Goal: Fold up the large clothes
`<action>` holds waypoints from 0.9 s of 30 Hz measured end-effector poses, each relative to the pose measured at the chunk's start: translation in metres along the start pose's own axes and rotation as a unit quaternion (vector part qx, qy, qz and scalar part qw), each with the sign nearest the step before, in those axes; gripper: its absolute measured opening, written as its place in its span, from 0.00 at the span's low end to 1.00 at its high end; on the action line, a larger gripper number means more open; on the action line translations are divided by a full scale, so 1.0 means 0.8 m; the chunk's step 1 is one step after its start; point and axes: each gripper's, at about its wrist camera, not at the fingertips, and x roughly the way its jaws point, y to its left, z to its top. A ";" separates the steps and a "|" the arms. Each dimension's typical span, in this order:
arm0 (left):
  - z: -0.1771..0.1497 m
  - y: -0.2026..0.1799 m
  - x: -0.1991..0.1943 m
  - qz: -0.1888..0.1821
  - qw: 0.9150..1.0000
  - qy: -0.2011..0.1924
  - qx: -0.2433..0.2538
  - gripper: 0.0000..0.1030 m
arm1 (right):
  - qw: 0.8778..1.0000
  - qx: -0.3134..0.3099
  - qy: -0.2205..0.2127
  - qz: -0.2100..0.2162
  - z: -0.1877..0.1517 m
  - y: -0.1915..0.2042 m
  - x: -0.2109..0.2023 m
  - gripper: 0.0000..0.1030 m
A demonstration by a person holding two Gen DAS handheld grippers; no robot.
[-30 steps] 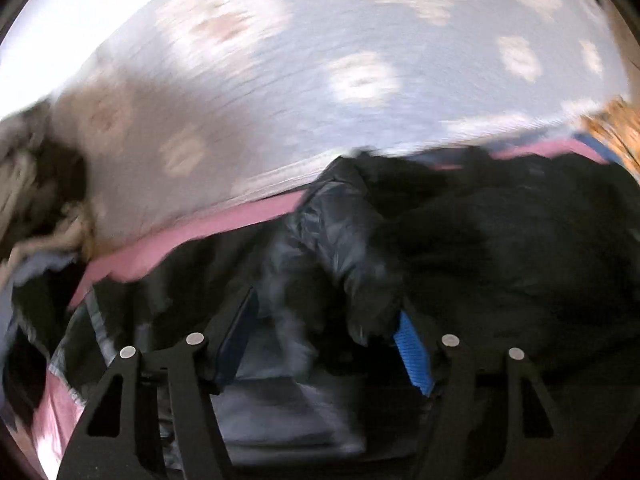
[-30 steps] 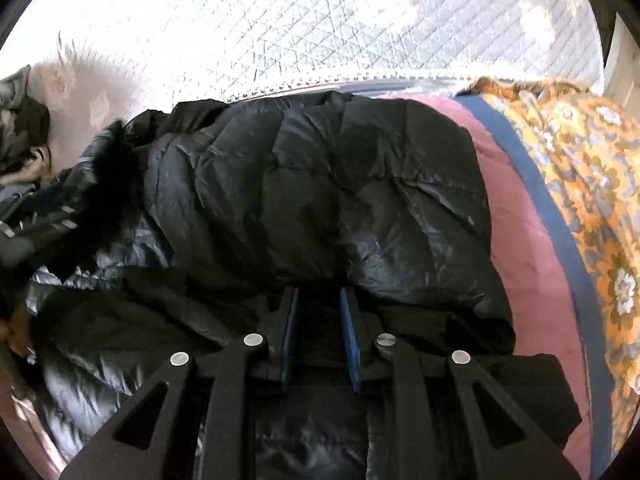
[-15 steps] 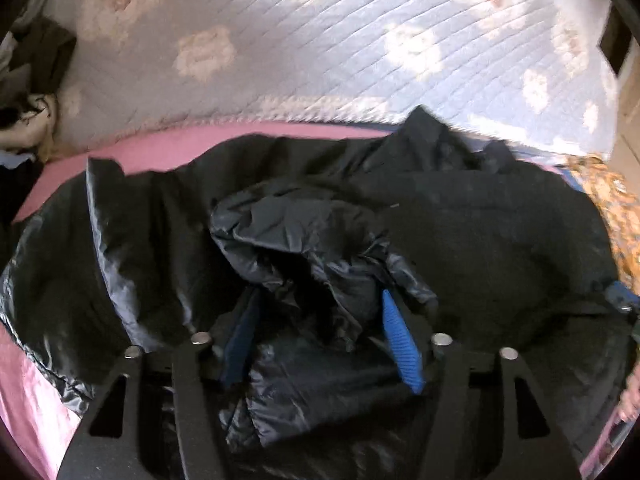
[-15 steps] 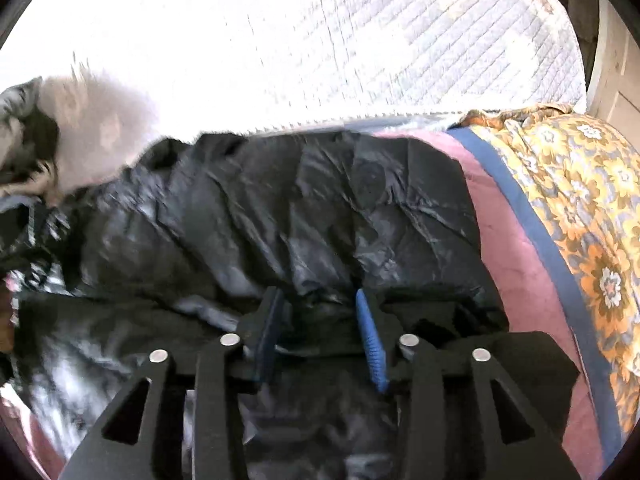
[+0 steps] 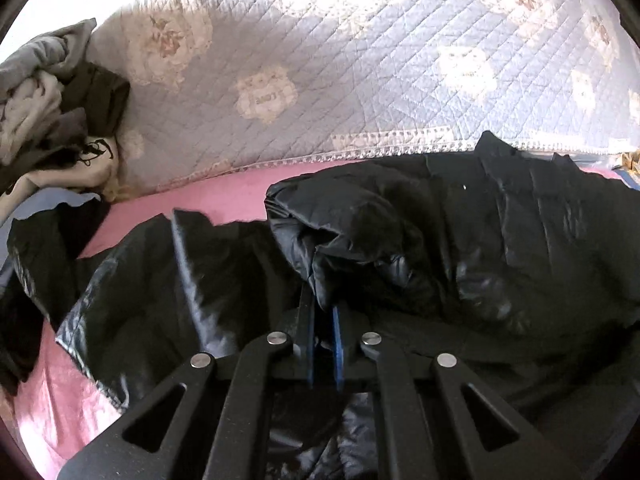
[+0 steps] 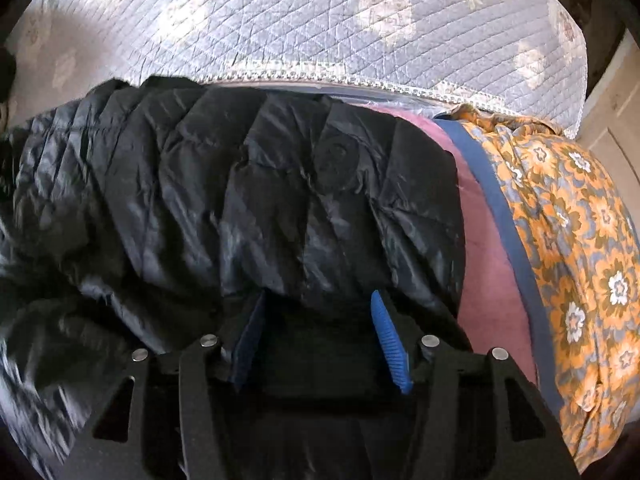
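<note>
A black quilted puffer jacket [image 5: 460, 232] lies crumpled on a pink sheet [image 5: 224, 192]. In the left wrist view a bunched fold of it runs down into my left gripper [image 5: 322, 308]. The blue pads there stand almost together and pinch that fold. In the right wrist view the jacket [image 6: 260, 184] lies flatter, its edge close to the pink sheet's right side. My right gripper [image 6: 318, 300] sits low over the jacket's near edge with its jaws opening wide. Dark fabric lies between and under the right fingertips, and neither blue pad [image 6: 390, 340] presses on it.
A blue-grey quilted bedspread [image 5: 340, 60] with pale flower patches covers the far side. A heap of grey, white and dark clothes [image 5: 48, 100] sits at far left. An orange floral cloth [image 6: 580, 240] with a navy border lies right of the jacket.
The left jaws have closed from wide apart onto the bunched jacket fold, and the left view has swung across the bed. The right jaws have spread apart, releasing the fabric.
</note>
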 end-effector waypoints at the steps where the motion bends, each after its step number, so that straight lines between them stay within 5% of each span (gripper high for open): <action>1: -0.001 0.003 -0.001 -0.008 1.000 0.004 -0.011 0.07 | 1.000 0.003 -0.003 0.012 0.002 -0.003 0.000 0.59; 4: -0.004 0.023 -0.007 -0.041 0.999 0.005 -0.036 0.23 | 1.000 0.012 -0.013 0.024 0.001 -0.002 -0.008 0.59; 6: -0.010 0.036 -0.027 -0.040 0.998 -0.027 -0.042 0.74 | 0.998 0.022 -0.033 0.042 -0.005 -0.006 -0.025 0.59; 15: -0.026 0.109 -0.088 -0.088 0.988 -0.091 -0.092 0.78 | 0.990 0.010 -0.111 0.086 -0.038 0.000 -0.110 0.59; 20: -0.043 0.186 -0.095 -0.042 0.985 -0.104 -0.134 0.98 | 0.987 -0.004 -0.129 0.092 -0.057 0.011 -0.136 0.59; 27: -0.074 0.274 -0.050 0.057 0.981 -0.077 -0.170 0.98 | 0.989 0.012 -0.118 0.087 -0.071 0.007 -0.125 0.59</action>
